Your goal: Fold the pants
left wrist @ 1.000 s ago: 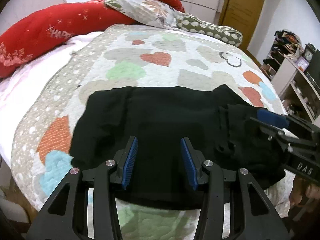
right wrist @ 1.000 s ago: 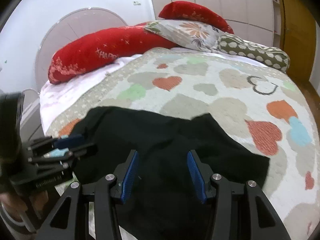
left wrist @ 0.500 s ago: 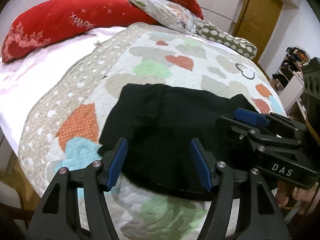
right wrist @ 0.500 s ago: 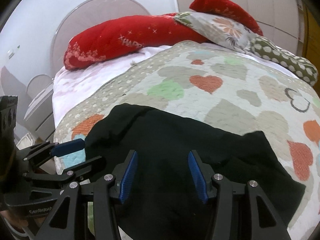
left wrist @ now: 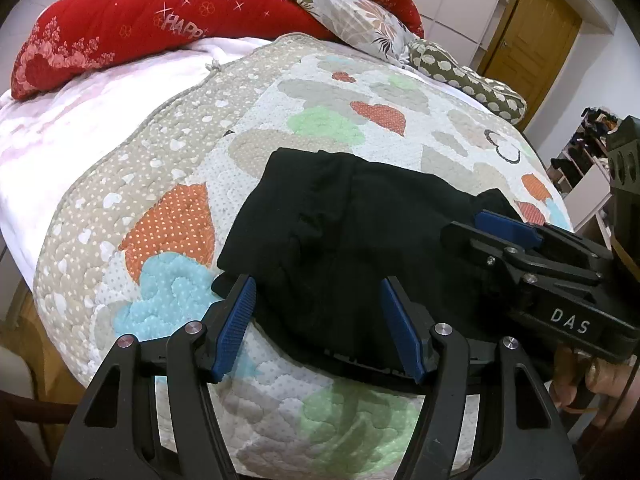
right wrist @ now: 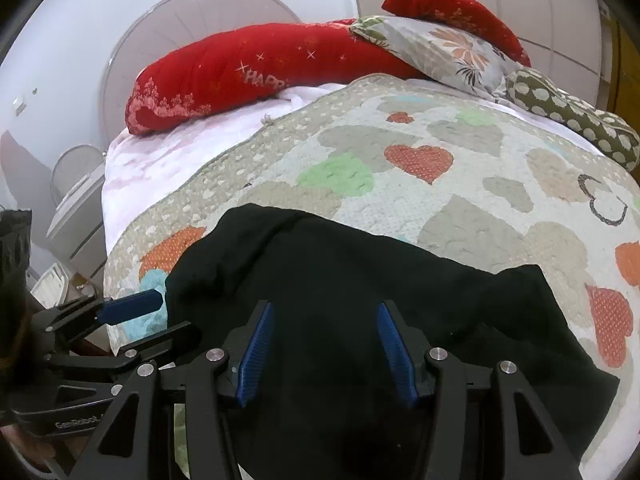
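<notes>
Currently both claws hover over the black pants [left wrist: 352, 248], which lie bunched on the heart-patterned quilt [left wrist: 168, 168] near the bed's foot edge, at about 6 o'clock from the red pillow [left wrist: 132, 28]. Left claw [left wrist: 326, 320] stands wide, jaws having just been opening, pads clear of the cloth with only the pants' near hem showing between them; right claw [right wrist: 326, 354] is about half open, holding nothing, poised above the fabric. Risk, as I judge it: the dark layers are hard to tell apart, so a pinch may catch one layer or the quilt beneath, skewing the fold or dragging the pants off the edge.
</notes>
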